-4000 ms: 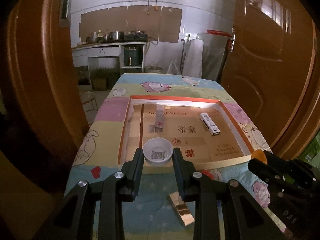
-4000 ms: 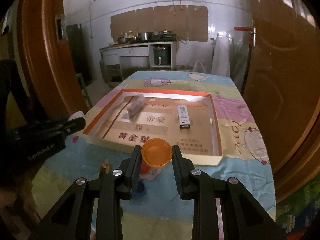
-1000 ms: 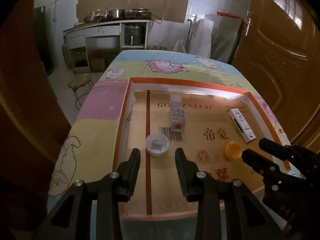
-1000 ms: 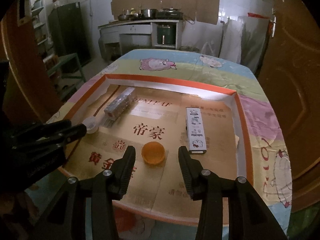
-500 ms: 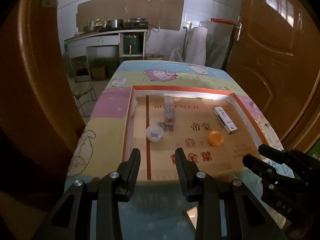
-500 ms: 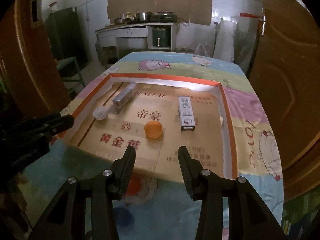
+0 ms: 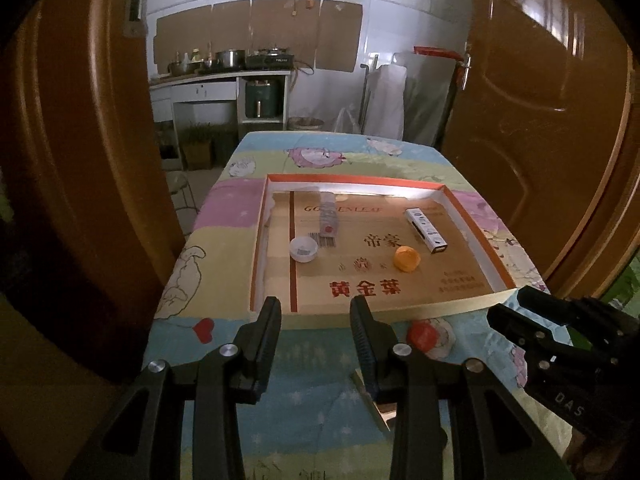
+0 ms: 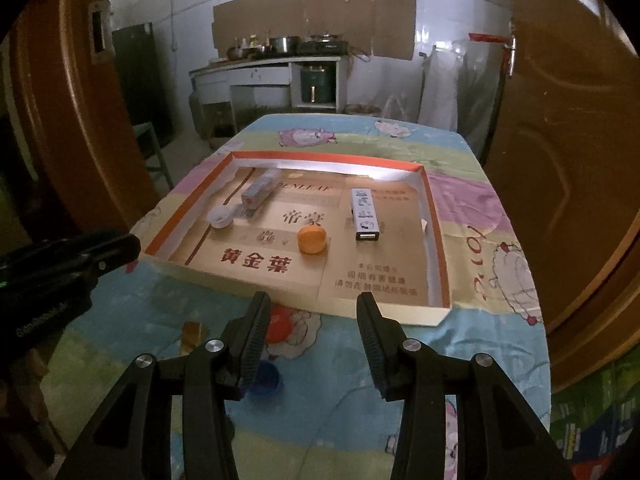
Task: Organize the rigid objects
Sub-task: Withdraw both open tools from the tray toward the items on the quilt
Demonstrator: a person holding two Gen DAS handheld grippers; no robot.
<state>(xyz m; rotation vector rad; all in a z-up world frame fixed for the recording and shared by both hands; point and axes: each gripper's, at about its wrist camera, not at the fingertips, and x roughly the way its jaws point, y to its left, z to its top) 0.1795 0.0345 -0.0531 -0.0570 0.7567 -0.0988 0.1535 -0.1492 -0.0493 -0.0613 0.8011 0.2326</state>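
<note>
The left hand-held gripper (image 7: 316, 330) sat low in the middle of its picture with its black ribbed fingers spread wide and nothing between them. The right hand-held gripper (image 8: 310, 330) looked the same in its own view, wide apart and holding nothing. Both hung above a table (image 7: 224, 208) covered in a soft cloth with cartoon animals and pastel patches. In the middle of each picture lay a flat cardboard tray (image 7: 460, 200) with an orange rim, white walls and a tan printed floor. Inside it, a round white cap (image 7: 304, 249) lay open side up at center left, just beside a long shiny wrapped pack (image 7: 329, 222). A round orange cap (image 7: 407, 259) sat near the middle, apart from the others. A long white box (image 7: 426, 230) with printed sides lay toward the right wall. On the cloth in front of the tray sat a small round red cap (image 7: 421, 335), a blue cap (image 8: 266, 378) partly hidden behind the right gripper's finger, and a small tan wooden block (image 8: 191, 334).
</note>
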